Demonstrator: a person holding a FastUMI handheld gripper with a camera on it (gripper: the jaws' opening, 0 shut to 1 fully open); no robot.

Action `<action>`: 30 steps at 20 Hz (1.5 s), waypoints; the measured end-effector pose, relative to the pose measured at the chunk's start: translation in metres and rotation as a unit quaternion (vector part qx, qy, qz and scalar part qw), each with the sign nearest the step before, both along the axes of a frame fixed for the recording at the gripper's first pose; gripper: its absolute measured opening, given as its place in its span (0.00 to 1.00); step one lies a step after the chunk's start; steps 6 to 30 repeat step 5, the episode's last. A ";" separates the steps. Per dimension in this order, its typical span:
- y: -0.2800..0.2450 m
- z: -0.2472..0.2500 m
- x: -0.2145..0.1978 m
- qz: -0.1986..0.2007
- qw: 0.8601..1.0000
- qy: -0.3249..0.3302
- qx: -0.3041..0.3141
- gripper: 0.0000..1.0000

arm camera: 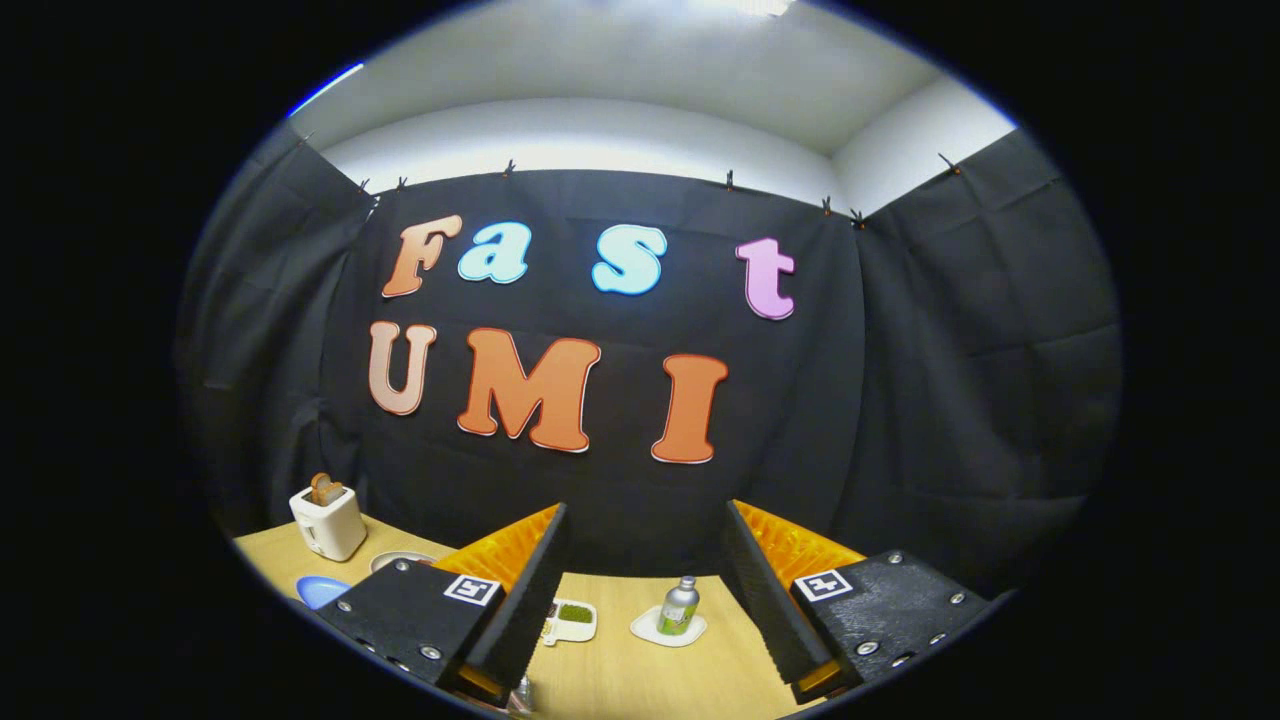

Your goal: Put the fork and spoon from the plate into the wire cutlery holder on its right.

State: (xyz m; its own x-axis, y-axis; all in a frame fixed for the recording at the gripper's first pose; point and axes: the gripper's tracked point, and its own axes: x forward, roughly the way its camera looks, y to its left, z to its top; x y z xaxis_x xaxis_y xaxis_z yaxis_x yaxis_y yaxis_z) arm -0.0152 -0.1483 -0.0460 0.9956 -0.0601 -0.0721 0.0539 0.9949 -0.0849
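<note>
Standing wide apart at the bottom of the frame, the two fingers of the gripper [645, 590] hold nothing; bare worktop [640, 670] shows in the gap between them.

At the very bottom, just inside the left finger, a small shiny object [521, 697] is cut off and cannot be identified.

Ahead, between the fingers, a small white dish with green content [574, 618] lies close against the left finger. Right of it, lower centre, a metal bottle with a green label [679, 606] stands upright on a white coaster [668, 630].

At lower left, beyond the left finger, the edge of a blue plate [318, 590] shows, partly hidden by the finger. Whether the fork and spoon lie on it cannot be told. Just behind it is part of a grey round dish [398, 560]. Further back at left stands a white toaster [328, 523] with a brown slice [324, 489] sticking out of its top.

Black cloth [960, 400] forms the booth wall behind the worktop, with white wall above it.
</note>
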 end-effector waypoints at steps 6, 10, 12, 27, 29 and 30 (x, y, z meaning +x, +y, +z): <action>-0.005 -0.002 -0.004 0.002 1.000 -0.005 -0.013 0.93; -0.005 -0.002 -0.004 0.002 1.000 -0.005 -0.013 0.93; -0.005 -0.002 -0.004 0.002 1.000 -0.005 -0.013 0.93; -0.005 -0.002 -0.004 0.002 1.000 -0.005 -0.013 0.93; -0.005 -0.002 -0.004 0.002 1.000 -0.005 -0.013 0.93; -0.005 -0.002 -0.004 0.002 1.000 -0.005 -0.013 0.93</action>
